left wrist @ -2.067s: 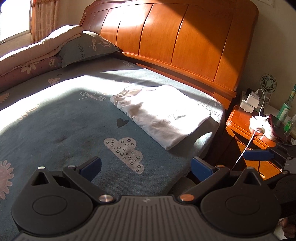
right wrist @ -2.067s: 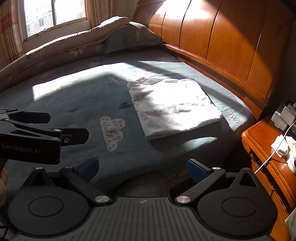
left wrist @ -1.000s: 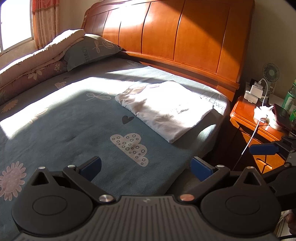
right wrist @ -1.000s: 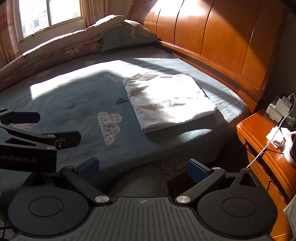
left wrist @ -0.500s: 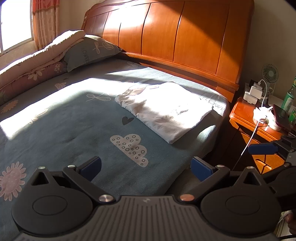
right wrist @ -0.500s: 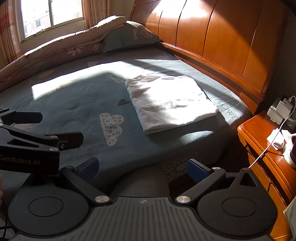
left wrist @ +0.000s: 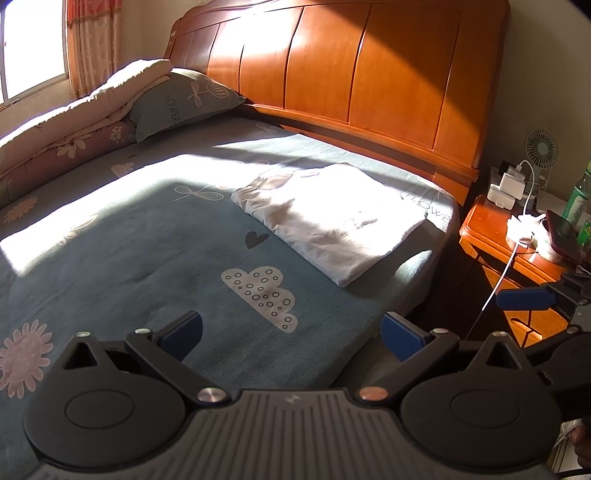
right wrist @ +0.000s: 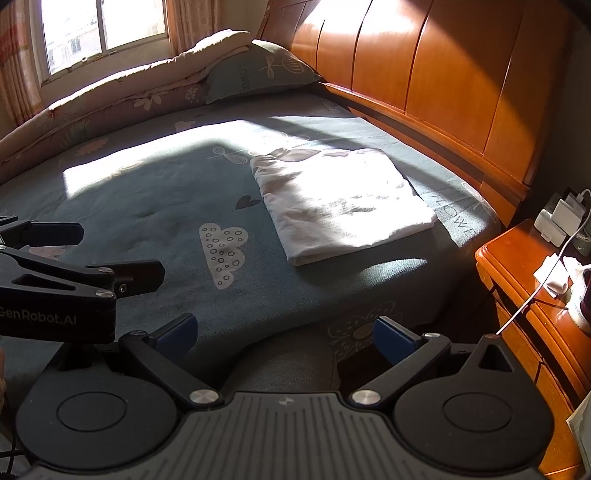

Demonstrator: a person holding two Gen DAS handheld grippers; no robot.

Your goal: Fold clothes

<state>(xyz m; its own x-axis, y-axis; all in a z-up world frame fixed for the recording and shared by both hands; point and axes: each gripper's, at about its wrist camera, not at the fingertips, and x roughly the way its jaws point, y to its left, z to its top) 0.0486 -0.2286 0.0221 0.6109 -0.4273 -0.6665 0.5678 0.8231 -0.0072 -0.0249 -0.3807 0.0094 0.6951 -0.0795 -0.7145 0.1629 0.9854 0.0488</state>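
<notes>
A: Start at the far left. What's over there?

B: A bright window (right wrist: 103,33) with a curtain (left wrist: 94,44) beside it. Below it a rolled quilt (right wrist: 122,88) runs along the far side of the bed, and a teal pillow (left wrist: 183,101) printed with a dandelion leans against the wooden headboard (left wrist: 351,70).

A: And the bed itself?

B: It is covered by a teal bedsheet (left wrist: 129,251) printed with flowers, a small heart and a dotted cloud (left wrist: 262,293). A band of sunlight falls across it from the left; the near part lies in shadow.

A: Where is the clothing?

B: The folded white garment (left wrist: 332,221) lies flat on the sheet towards the right, near the headboard and close to the bed's right edge, half in sun. Nothing touches it.

A: The claws?

B: The left claw (left wrist: 291,332) is released, its blue pads wide apart above the near edge of the bed, holding nothing. The right claw (right wrist: 282,332) is likewise spread and empty, hanging over the bed's near corner. Both sit well apart from the garment.

A: Further right?

B: A wooden nightstand (left wrist: 491,229) just beside the bed carries a white charger (left wrist: 508,186) with a cable, a dark phone (left wrist: 563,236), a small fan (left wrist: 541,147) and a green bottle (left wrist: 578,199).
</notes>
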